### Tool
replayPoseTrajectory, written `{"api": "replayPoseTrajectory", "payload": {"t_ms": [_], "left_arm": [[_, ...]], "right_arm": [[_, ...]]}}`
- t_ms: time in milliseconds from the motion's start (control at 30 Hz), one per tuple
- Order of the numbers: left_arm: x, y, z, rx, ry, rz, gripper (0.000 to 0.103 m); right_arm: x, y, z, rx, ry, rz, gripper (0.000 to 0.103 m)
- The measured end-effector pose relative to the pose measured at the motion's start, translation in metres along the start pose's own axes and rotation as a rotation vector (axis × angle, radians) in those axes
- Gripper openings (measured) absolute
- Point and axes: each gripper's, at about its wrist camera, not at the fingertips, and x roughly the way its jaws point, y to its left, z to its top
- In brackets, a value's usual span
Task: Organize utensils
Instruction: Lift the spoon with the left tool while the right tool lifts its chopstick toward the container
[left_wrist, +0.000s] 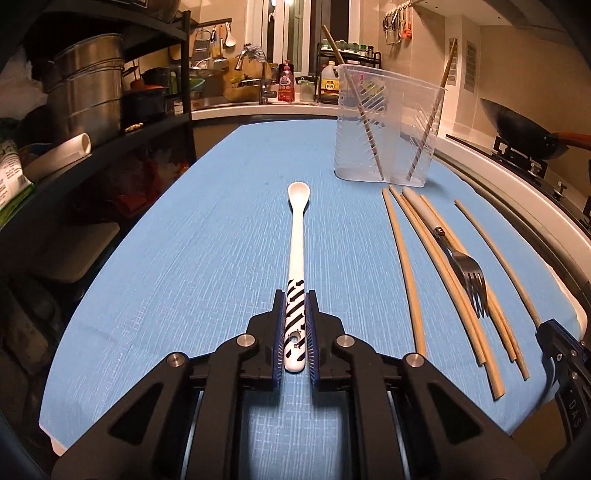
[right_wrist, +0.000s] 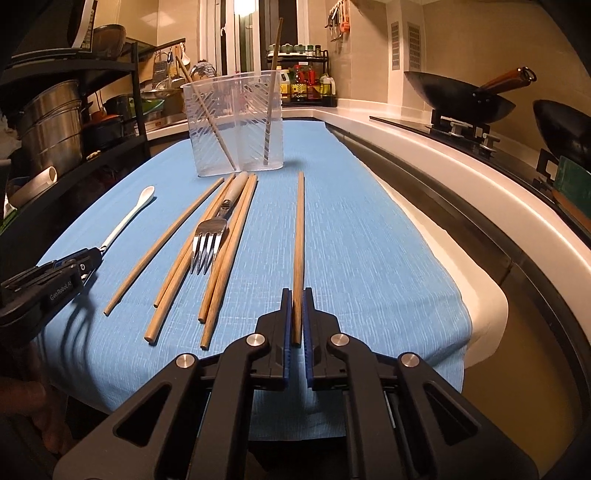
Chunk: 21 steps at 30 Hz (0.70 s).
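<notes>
Both claws clamped on utensils

Our left claw grips the white spoon by its striped handle; our right claw pinches a lone chopstick, both lying on the blue desk before the clear holder

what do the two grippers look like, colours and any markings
Both are black, angular linkage frames with cut-out openings and round silver pivot pins. The left gripper and right gripper each have two fingers lined with blue ribbed pads. Seen from the side in the right wrist view, the left one carries white "GenRobot.AI" lettering. No cables or sleeves show.
</notes>
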Motion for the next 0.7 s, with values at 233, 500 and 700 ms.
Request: {"api": "replayPoseTrajectory", "payload": {"t_ms": [233,500,700], "left_arm": [[0.0008,-0.0014,0.0006,0.001,-0.003,0.002,0.012],[0.0008,-0.0024,0.0001,-0.003,-0.005,-0.001,0.012],[-0.0002,-0.0042,-0.003,-0.006,-0.021,0.001,0.012]], "right_arm": [[0.0,0.0003,-0.0003,-0.006,-0.006,0.002,0.007],[0.0001,0.0026,-0.001,-0.016,-0.013,-0.007,0.007],[0.0004,0.0044,-0.0015,-0.026,-0.016,-0.017,0.007]]}}
